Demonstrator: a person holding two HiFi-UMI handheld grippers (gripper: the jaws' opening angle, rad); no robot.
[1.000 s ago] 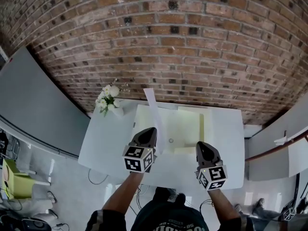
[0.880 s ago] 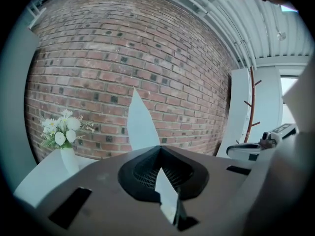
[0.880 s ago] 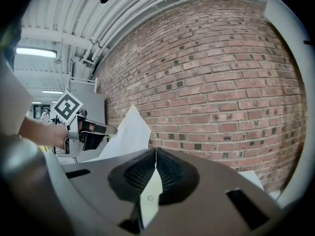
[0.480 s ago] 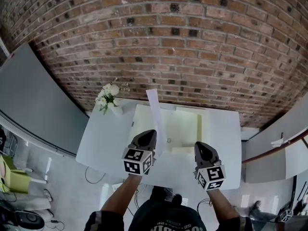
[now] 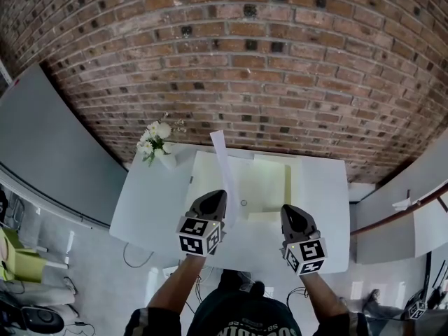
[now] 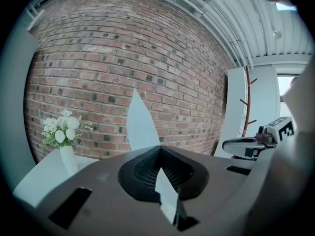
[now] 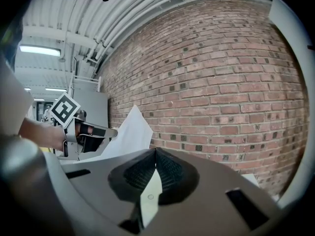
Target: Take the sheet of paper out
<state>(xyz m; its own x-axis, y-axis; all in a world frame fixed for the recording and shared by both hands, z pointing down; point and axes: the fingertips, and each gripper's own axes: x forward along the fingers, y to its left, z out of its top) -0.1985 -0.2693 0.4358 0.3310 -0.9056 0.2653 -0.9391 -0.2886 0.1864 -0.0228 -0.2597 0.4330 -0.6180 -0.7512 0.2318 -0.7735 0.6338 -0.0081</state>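
Note:
A white sheet of paper [image 5: 224,170] stands on edge above a pale yellow folder [image 5: 262,180] that lies open on the white table [image 5: 150,201]. My left gripper [image 5: 215,196] is shut on the sheet's lower edge. In the left gripper view the sheet [image 6: 140,124] rises past the closed jaws of the left gripper [image 6: 160,149]. My right gripper [image 5: 290,212] is at the folder's near edge. In the right gripper view it [image 7: 155,151] is shut on a pale folder flap [image 7: 150,195] with a small round stud. The sheet [image 7: 129,132] and the left gripper [image 7: 106,132] show to its left.
A white vase of white flowers [image 5: 155,142] stands at the table's far left corner, also visible as the vase [image 6: 61,132] in the left gripper view. A brick wall [image 5: 245,68] runs behind the table. Grey panels flank it, and floor lies below the near edge.
Hardly anything: both grippers keep their holds, and the sheet and folder have shifted only slightly in the head view.

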